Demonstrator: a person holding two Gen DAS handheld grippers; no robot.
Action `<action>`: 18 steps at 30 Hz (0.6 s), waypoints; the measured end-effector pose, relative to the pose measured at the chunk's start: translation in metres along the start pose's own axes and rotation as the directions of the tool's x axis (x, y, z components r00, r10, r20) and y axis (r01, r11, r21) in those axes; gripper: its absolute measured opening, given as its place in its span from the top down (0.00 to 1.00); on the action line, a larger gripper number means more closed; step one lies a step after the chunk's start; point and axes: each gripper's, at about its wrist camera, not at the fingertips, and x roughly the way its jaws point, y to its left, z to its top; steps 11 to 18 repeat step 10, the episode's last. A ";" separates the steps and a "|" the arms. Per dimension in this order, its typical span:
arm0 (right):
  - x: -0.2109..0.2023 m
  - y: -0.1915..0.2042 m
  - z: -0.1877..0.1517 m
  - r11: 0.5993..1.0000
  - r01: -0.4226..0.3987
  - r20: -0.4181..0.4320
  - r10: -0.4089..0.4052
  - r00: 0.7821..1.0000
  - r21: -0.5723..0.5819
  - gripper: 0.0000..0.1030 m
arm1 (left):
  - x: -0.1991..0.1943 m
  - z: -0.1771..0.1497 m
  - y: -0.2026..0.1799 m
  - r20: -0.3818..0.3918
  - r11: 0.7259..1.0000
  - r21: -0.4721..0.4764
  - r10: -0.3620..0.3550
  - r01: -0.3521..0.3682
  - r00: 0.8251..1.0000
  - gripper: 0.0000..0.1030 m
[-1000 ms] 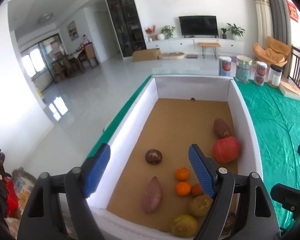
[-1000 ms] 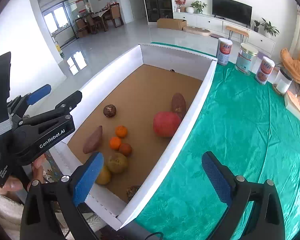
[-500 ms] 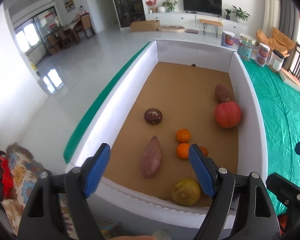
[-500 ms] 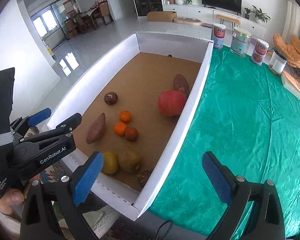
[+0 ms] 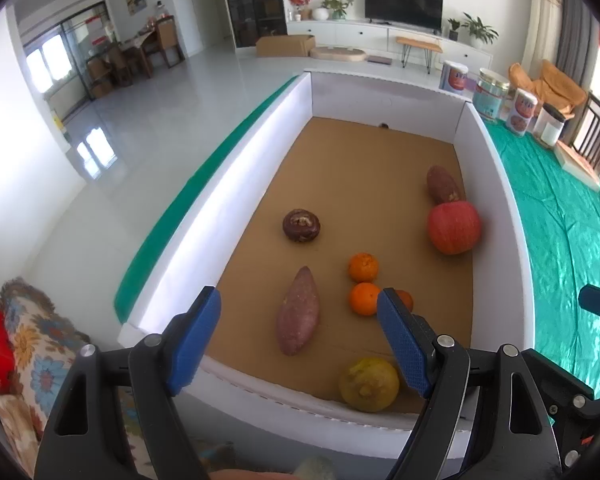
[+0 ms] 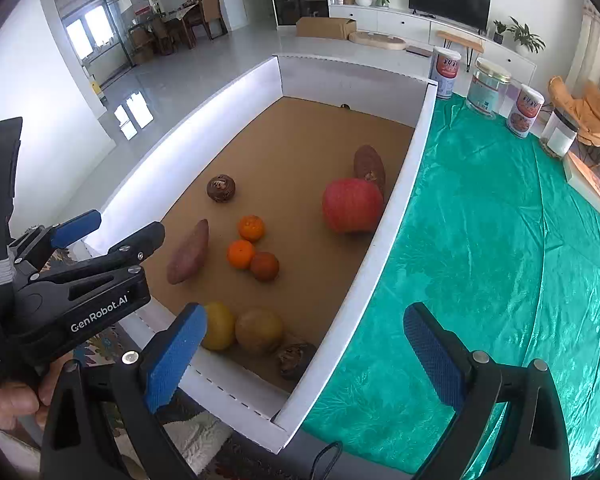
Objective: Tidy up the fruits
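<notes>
Left wrist view: left gripper [image 5: 300, 336] above near end of white box [image 5: 236, 216], fingers apart, nothing between. Inside on brown floor: sweet potato [image 5: 298, 311], two oranges [image 5: 363, 267], red apple [image 5: 454, 227], yellow fruit [image 5: 369, 384].

Right wrist view: right gripper [image 6: 304, 354] over box's right wall [image 6: 396, 216] and green cloth [image 6: 500, 248], fingers apart, empty. Same fruit in box; tins [image 6: 444, 68] beyond.

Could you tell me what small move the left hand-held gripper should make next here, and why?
Probably lower the left hand-held gripper onto the near sweet potato. Its jaws stand open and empty just above the near wall of the white box, and the sweet potato lies between the blue pads in that view, apart from the oranges beside it.
</notes>
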 end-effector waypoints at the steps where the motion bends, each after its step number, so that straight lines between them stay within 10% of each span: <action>1: 0.000 0.001 0.000 1.000 0.000 0.000 0.000 1.000 -0.001 0.05 | 0.000 0.000 0.000 0.001 1.000 0.000 0.002 -0.002 1.000 0.20; 18: 0.001 0.002 0.000 1.000 0.003 -0.003 -0.003 1.000 -0.008 0.05 | 0.002 -0.004 0.009 -0.004 1.000 -0.026 -0.008 0.008 1.000 0.20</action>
